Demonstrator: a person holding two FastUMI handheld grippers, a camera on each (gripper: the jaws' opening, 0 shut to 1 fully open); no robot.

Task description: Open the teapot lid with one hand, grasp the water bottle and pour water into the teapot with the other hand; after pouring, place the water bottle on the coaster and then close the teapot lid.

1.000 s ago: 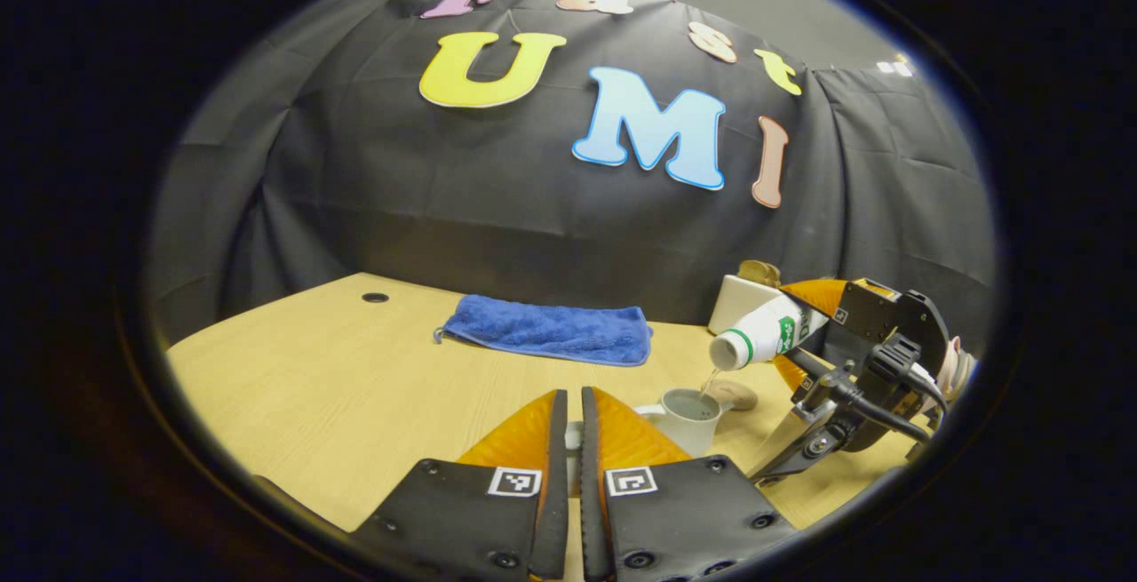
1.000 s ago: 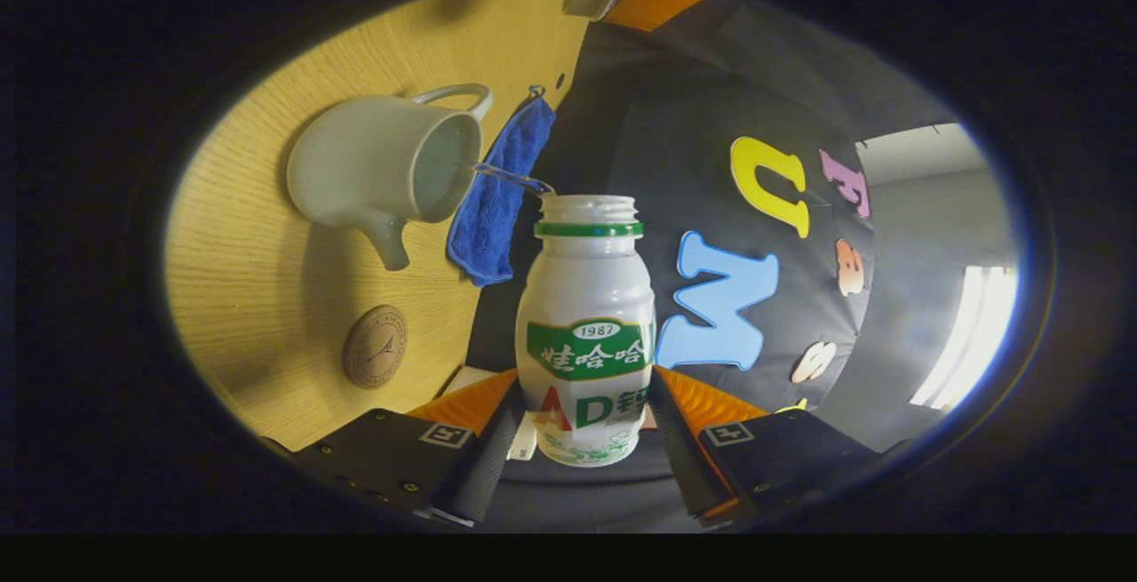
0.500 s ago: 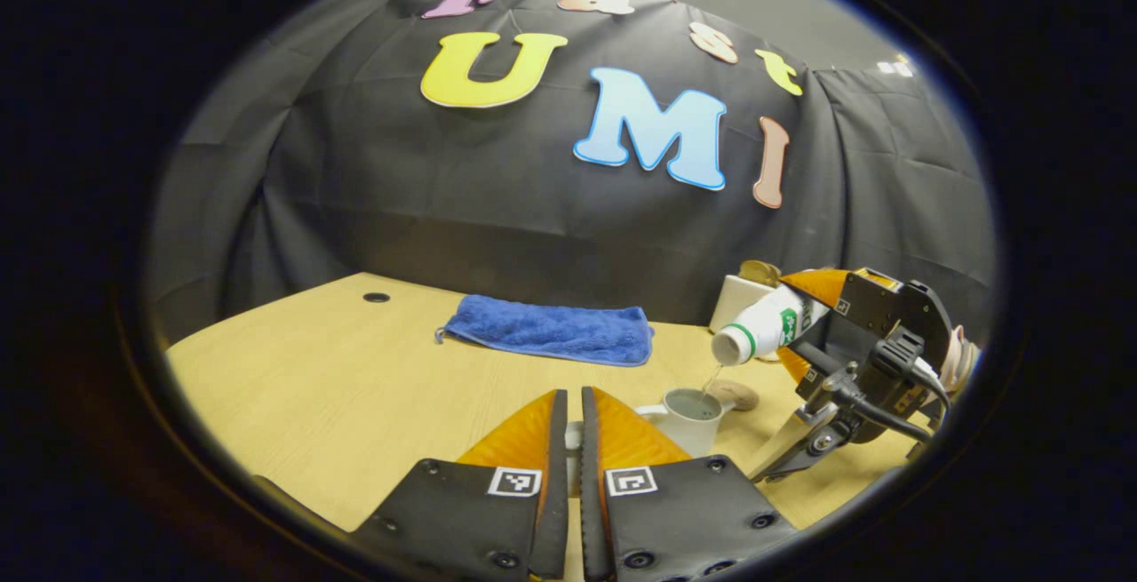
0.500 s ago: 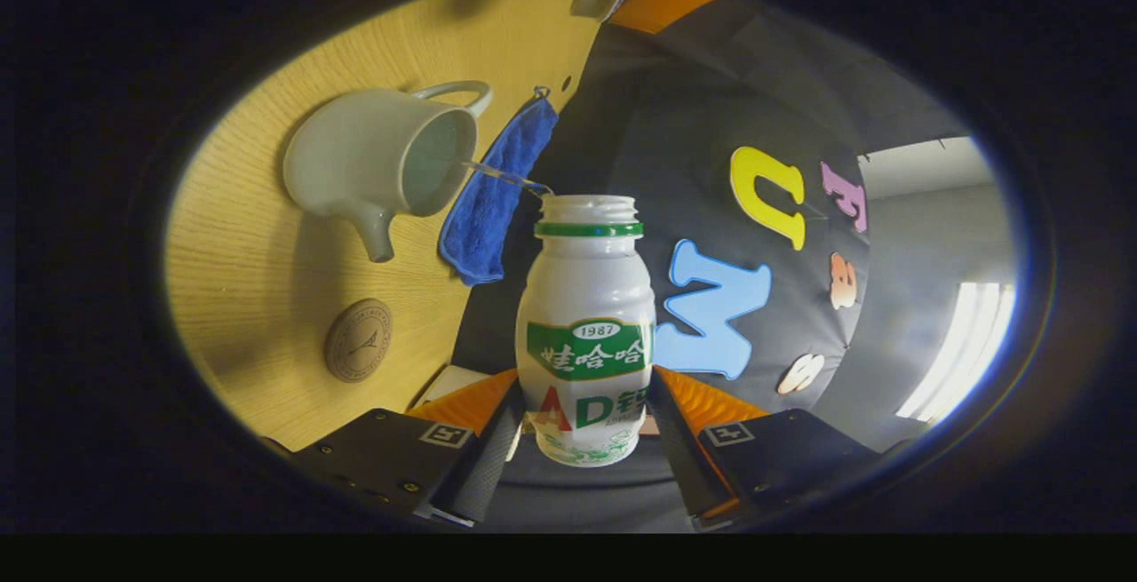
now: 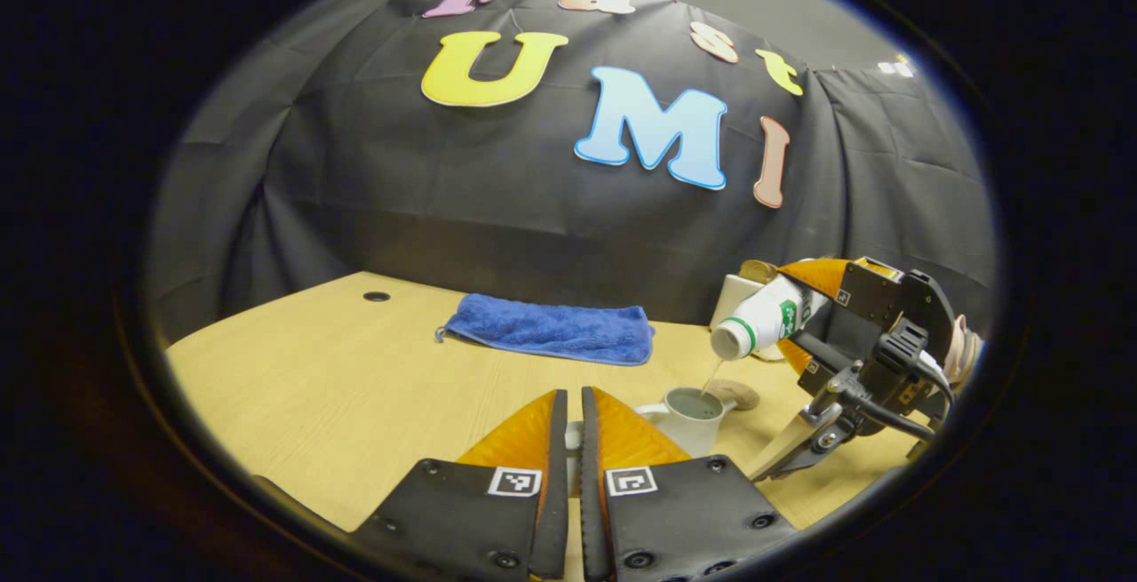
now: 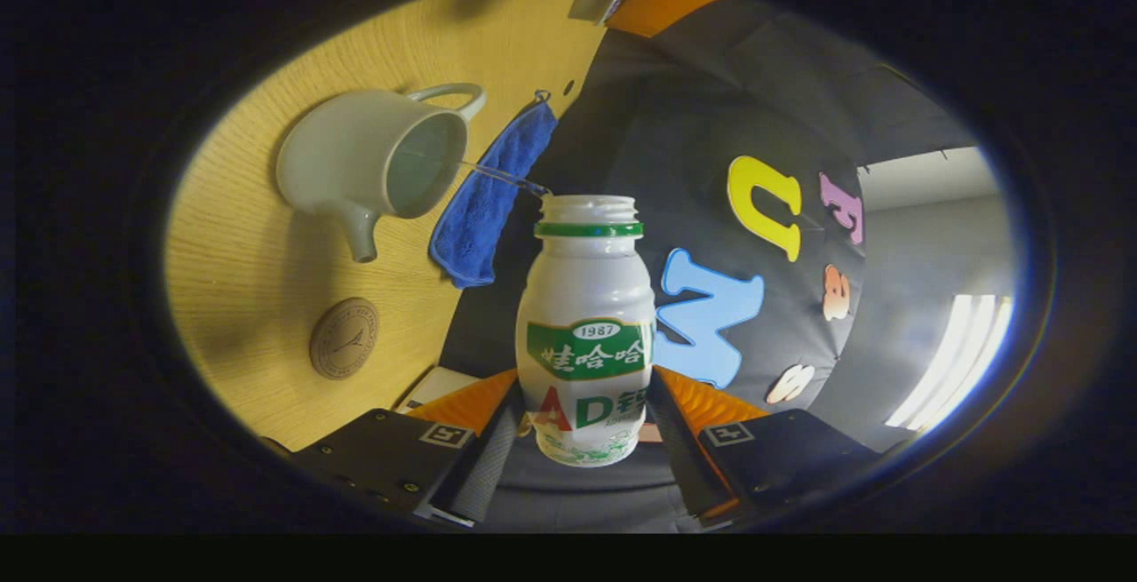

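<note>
Two grippers are shown over a light wooden table [image 5: 337, 386]. In the right gripper view, the right gripper [image 6: 582, 422] is closed on the white water bottle [image 6: 586, 342], one finger pressed on each side of its lower body at the bottom centre of the frame. The bottle's open mouth is directed toward the upper left, and a thin stream of water [image 6: 497, 175] is seen running from its rim into the open top of the pale teapot [image 6: 373, 169] at the upper left. The teapot's handle lies at its upper edge and its spout at its lower edge. The round brown coaster [image 6: 345, 338] is found at the lower left, apart from the teapot, and a blue towel [image 6: 488, 200] lies between the teapot and the black backdrop.

In the left gripper view, the left gripper [image 5: 573, 426] is seen at the bottom centre with its fingers drawn almost together, a narrow gap left between them; a small pale object shows in that gap, but what it is cannot be told. The teapot [image 5: 693, 418] stands just right of these fingers, lid off, with the tilted bottle [image 5: 759, 324] above it in the right gripper [image 5: 804, 315] at the right of the frame. The coaster [image 5: 735, 394] lies just behind the teapot, and the towel [image 5: 551, 331] is spread at the table's far centre.
</note>
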